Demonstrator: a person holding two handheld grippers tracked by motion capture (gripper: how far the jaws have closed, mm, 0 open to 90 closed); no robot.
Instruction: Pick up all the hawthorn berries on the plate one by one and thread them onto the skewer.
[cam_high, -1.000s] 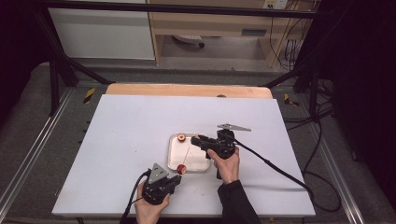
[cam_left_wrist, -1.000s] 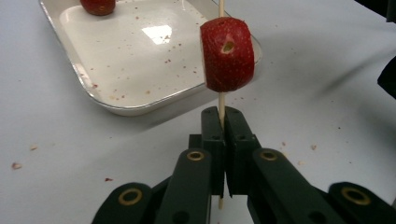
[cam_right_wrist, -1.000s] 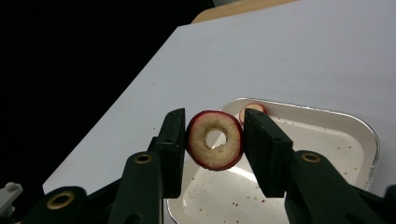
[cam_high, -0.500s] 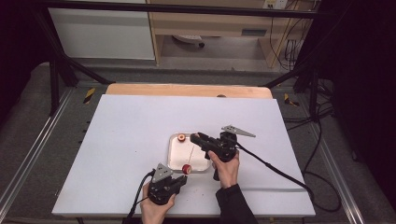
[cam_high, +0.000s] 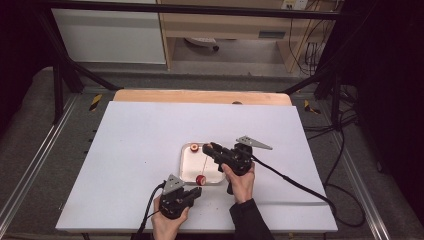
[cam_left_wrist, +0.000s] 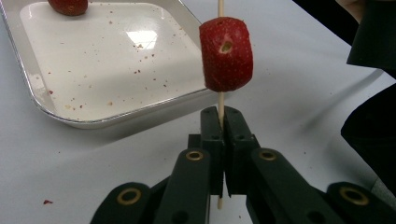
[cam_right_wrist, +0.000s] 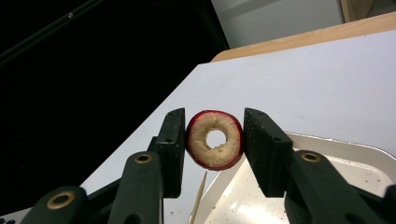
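Left gripper (cam_high: 196, 193) at the near edge of the table (cam_high: 140, 150), just in front of the tray (cam_high: 187, 167). Jaws closed tight on the lower end of a thin wooden skewer (cam_left_wrist: 220, 105); in the left gripper view a short stub of the stick pokes out below the pads. The skewer rises from the jaws and leans toward the right gripper (cam_high: 209, 148) in the high view.

One red fruit piece (cam_left_wrist: 226, 53) is threaded on the skewer, a little above the left jaws and not touching them. Red skin, a small hole in its side. In the high view it sits over the tray's near edge.

Right gripper held over the tray's far right part, hand behind it. Jaws partly closed on a cored fruit ring (cam_right_wrist: 215, 139): red skin, pale flesh, round hole through the middle, hole facing the camera. Both pads press its sides. The skewer's pointed tip shows just below the ring in the right gripper view, near it but not in the hole.

Tray is white, shallow, square, speckled with red crumbs. Another fruit piece (cam_high: 194, 147) lies in its far corner.

A wooden board (cam_high: 200, 96) runs along the table's far edge.
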